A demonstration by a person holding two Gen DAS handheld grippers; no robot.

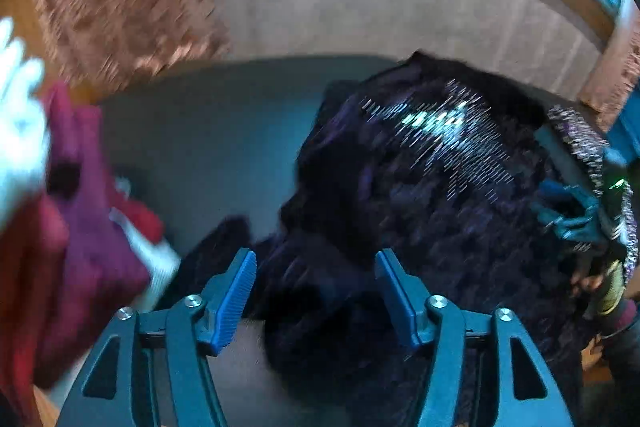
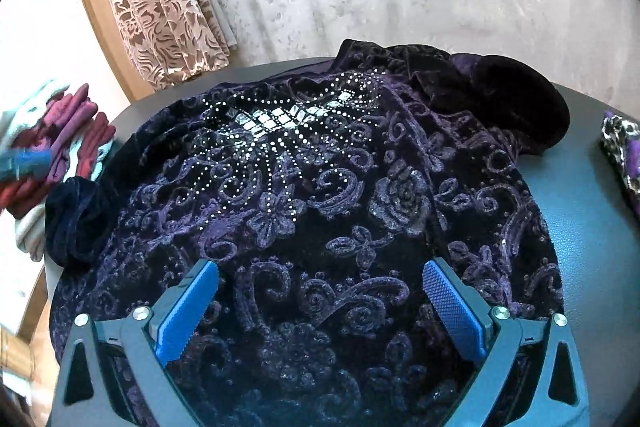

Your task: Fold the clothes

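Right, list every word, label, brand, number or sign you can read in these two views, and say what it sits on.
None: no readable text in either view.
The dark velvet garment carries a rhinestone pattern, decoration and not letters.
The stack of folded clothes shows no legible tag.
The left wrist view is motion-blurred; the small green light at its right edge is no readable sign.

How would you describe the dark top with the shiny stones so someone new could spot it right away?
Look at the round grey table in front of the patterned curtain. Spread across most of it lies the purple velvet top. Unlike the red and pink pile of clothes at the left edge, it has raised swirls and a fan of silver stones at the neck.
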